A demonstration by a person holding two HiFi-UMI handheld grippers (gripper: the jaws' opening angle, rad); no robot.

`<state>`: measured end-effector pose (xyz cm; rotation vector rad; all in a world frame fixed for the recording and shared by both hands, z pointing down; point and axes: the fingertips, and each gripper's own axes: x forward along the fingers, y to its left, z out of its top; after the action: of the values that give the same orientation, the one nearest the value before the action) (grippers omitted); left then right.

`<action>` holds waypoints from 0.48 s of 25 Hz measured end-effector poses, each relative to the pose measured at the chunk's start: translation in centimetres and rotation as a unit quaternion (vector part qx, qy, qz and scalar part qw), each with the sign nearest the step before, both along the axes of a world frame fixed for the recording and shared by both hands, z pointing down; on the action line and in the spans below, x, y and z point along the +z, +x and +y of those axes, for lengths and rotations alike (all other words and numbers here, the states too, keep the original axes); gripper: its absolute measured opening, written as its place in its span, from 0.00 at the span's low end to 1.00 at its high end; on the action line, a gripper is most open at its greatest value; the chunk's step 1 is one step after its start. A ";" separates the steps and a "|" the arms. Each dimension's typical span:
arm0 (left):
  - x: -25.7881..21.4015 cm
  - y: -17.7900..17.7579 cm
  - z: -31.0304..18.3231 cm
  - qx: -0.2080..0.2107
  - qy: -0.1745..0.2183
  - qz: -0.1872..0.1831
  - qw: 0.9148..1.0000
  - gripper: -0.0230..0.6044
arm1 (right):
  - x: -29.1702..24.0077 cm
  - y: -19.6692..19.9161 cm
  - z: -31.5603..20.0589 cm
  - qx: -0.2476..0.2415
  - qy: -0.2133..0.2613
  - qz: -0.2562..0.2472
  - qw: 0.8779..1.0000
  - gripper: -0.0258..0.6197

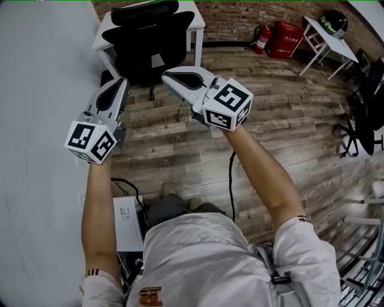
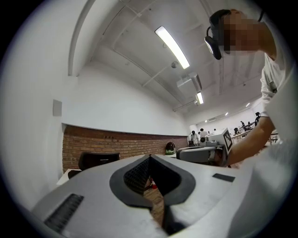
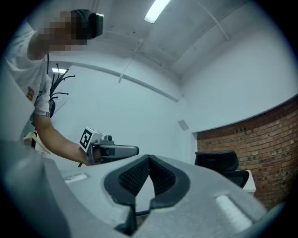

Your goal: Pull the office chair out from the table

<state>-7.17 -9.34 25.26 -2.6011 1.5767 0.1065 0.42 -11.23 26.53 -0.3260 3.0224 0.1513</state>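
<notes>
at the far end of the floor: a black office chair is tucked in at a white table, its backrest and headrest turned toward the person, its wheeled base on the planks below
left gripper: held out level and aimed at the chair's left side, short of it and not touching; jaws closed tip to tip with nothing between them
right gripper: held out beside the left one and aimed at the chair's right side, also short of it; jaws pressed together and empty
between grippers and chair: only a strip of grey wood plank floor
left of the chair: a plain pale wall runs close along that side of the chair and table
behind the table: a brick wall
along the brick wall: a red fire extinguisher and, just beside it, a red box, well apart from the chair to its right
far right corner: a second white table with a dark helmet on top
right edge: another black chair, well away from the task's chair
at the person's feet: a white box on the floor to the left, and a black cable hanging down by the right forearm
in the gripper views: each shows the other gripper alongside it, with the chair's black back against the brick
</notes>
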 end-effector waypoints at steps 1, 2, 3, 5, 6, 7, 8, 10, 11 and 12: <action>0.0 -0.4 -0.6 -0.002 0.001 0.000 1.000 0.04 | 0.0 -0.2 -0.5 0.000 0.002 0.001 1.000 0.04; 0.0 -0.8 -1.3 -0.003 0.002 0.000 1.000 0.04 | 0.0 -0.4 -1.1 0.001 0.003 0.002 1.000 0.04; 0.0 -1.3 -2.0 -0.003 0.004 0.000 1.000 0.04 | 0.0 -0.8 -1.9 0.002 0.005 0.003 1.000 0.04; 0.1 -2.5 -3.8 0.001 0.009 0.001 1.000 0.04 | 0.0 -1.8 -3.7 0.005 0.007 0.005 1.000 0.04; 0.1 -3.1 -4.9 0.002 0.010 0.002 1.000 0.04 | 0.0 -2.3 -4.8 0.007 0.007 0.006 1.000 0.04; 0.1 -3.7 -6.1 0.002 0.010 0.003 1.000 0.04 | 0.1 -2.9 -5.9 0.009 0.008 0.008 1.000 0.04; 0.1 -4.5 -7.4 0.002 0.011 0.004 1.000 0.04 | 0.1 -3.5 -7.2 0.012 0.008 0.010 1.000 0.04; 0.2 -6.4 -10.1 0.001 0.015 0.003 1.000 0.04 | 0.3 -5.0 -9.6 0.016 0.008 0.014 1.000 0.04; 0.3 -7.4 -11.3 0.001 0.017 0.002 1.000 0.04 | 0.5 -5.8 -10.7 0.018 0.008 0.017 1.000 0.04; 0.4 -8.3 -12.4 0.001 0.017 0.000 1.000 0.04 | 0.8 -6.7 -11.8 0.019 0.008 0.020 1.000 0.04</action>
<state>-15.51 -21.72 25.66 -2.5773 1.5572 0.1335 -6.24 -23.03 27.28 -0.3841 3.0545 0.1877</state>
